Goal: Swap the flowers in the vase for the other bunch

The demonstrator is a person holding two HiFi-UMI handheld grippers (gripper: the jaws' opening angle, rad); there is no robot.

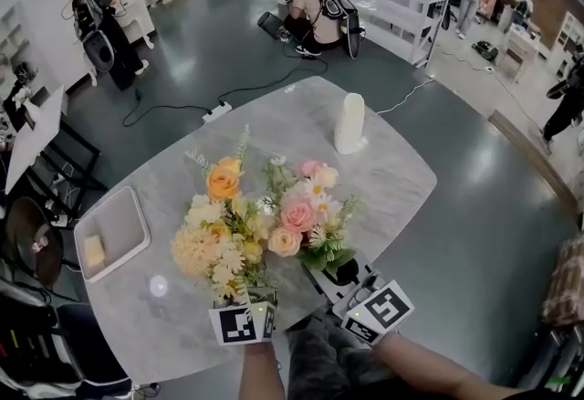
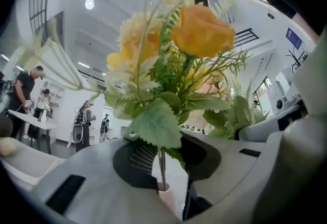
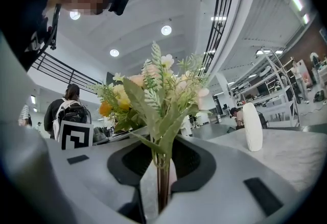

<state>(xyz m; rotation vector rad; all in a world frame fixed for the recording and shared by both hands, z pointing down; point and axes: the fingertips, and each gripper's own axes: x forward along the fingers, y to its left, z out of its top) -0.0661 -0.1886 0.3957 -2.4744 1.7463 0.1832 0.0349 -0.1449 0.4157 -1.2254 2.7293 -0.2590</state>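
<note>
Left gripper: jaws clenched on yellow bunch stems. Right gripper: jaws grasping pink bunch stems; white vase upright ahead-right, unseen from left gripper view. Marble table beneath; tray left of left jaws; grey floor, people beyond.

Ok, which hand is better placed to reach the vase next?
Right, probably: the vase stands on the right gripper's side and shows ahead in its view. The left gripper, shut on the yellow bunch, is farther across.
</note>
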